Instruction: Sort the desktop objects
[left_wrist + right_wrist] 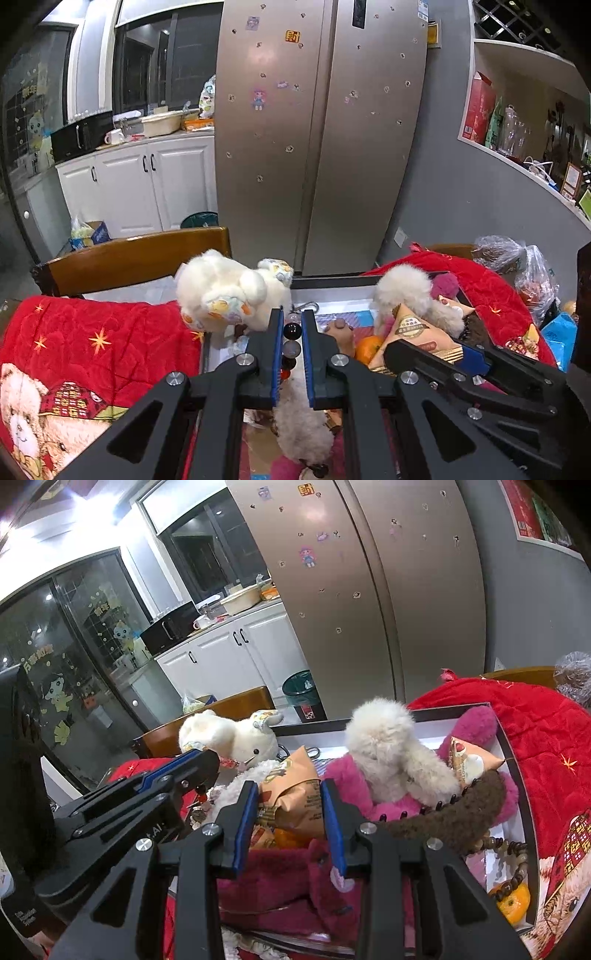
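Nearest to us, our left tool point(291, 332) is clamped on a string of beads point(291, 330), a black bead and a pale one showing between its blue pads. Below it a fluffy cream pompom point(301, 428) hangs or lies; we cannot tell which. Our right tool point(290, 794) is closed on a tan snack packet point(295, 794), its blue pads pressing both sides of the crumpled wrapper. Under that packet sits an orange point(286, 836), touching it, on dark red plush.

Just beyond, inside the shallow tray point(517, 775), lie a cream plush dog point(388, 749) on pink fluffy fabric, a second snack packet point(471, 758), a brown hairbrush point(450, 812), a wooden bead bracelet point(511, 864) and another orange point(513, 901) near the tray's right corner. A white plush rabbit point(229, 288) rests on the tray's left edge. A red blanket point(92, 332) lies around the tray.

Farther off stand a wooden chair back point(140, 258), a steel fridge point(321, 129) and white cabinets point(147, 184).
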The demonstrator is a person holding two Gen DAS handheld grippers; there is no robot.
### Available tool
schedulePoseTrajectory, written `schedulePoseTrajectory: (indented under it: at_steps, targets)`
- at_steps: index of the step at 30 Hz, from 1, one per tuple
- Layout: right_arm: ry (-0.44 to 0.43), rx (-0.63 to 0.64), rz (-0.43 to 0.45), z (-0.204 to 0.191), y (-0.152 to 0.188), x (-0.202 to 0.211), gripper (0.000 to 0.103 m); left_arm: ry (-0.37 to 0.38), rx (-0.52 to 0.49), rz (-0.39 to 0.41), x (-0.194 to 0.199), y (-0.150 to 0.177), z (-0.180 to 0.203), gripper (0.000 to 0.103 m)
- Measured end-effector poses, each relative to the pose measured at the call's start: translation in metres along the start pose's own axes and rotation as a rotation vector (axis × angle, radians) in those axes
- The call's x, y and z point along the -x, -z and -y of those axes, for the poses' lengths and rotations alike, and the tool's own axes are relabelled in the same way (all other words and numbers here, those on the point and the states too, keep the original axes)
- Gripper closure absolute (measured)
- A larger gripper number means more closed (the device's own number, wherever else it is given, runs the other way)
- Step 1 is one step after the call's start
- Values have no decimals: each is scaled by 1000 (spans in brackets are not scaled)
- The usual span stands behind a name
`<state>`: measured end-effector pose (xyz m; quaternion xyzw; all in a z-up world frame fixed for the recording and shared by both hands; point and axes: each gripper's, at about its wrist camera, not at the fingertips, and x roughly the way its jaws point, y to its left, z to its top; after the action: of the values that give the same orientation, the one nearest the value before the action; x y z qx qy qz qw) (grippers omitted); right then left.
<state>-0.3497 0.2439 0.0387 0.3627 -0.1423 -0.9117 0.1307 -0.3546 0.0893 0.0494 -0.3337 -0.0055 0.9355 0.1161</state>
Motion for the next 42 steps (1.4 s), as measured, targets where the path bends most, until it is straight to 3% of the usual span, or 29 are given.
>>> schedulePoseTrajectory:
  at_steps: [8, 10, 11, 12, 13, 14, 15, 17, 21, 25, 30, 35, 38, 40, 42]
  targets:
    - [-17, -8, 16, 0, 1, -1, 63, 42, 20, 1, 3, -1, -5, 90]
    - [-15, -9, 31, 2, 1, 1, 57, 33, 32, 3, 4, -3, -8, 75]
    - [-13, -17, 39, 4, -1, 2, 49, 20, 50, 1, 4, -5, -13, 54]
    - [-10, -26, 45, 6, -2, 4, 34, 12, 82, 8, 5, -7, -20, 28]
    - [-4, -40, 51, 10, -3, 6, 24, 18, 127, 21, 7, -9, -30, 15]
    - [-8, -50, 65, 12, -5, 9, 0, 41, 167, 35, 9, -9, -39, 0]
    - [-2, -53, 83, 14, -5, 12, 0, 61, 218, 60, 12, -10, -49, 0]
    - [34, -56, 106, 15, -7, 16, 0, 28, 246, 76, 17, -13, -59, 0]
    - [42, -64, 112, 15, -9, 18, 0, -55, 201, 160, 34, -16, -59, 0]
    - [46, -60, 140, 10, -11, 26, 0, -77, 194, 212, 47, -19, -57, 0]
    - [66, -23, 174, 0, -13, 43, 0, -213, 101, 249, 58, -23, -42, 0]
    - [150, 45, 224, -14, -14, 66, 0, -262, 126, 227, 58, -23, -43, 0]
    - [247, 56, 229, -15, -16, 73, 0, -300, 149, 275, 66, -19, -43, 0]
    - [316, 24, 230, -13, -16, 76, 0, -292, 161, 280, 73, -18, -44, 0]
    - [326, -5, 234, -8, -17, 80, 0, -274, 183, 298, 83, -13, -45, 0]
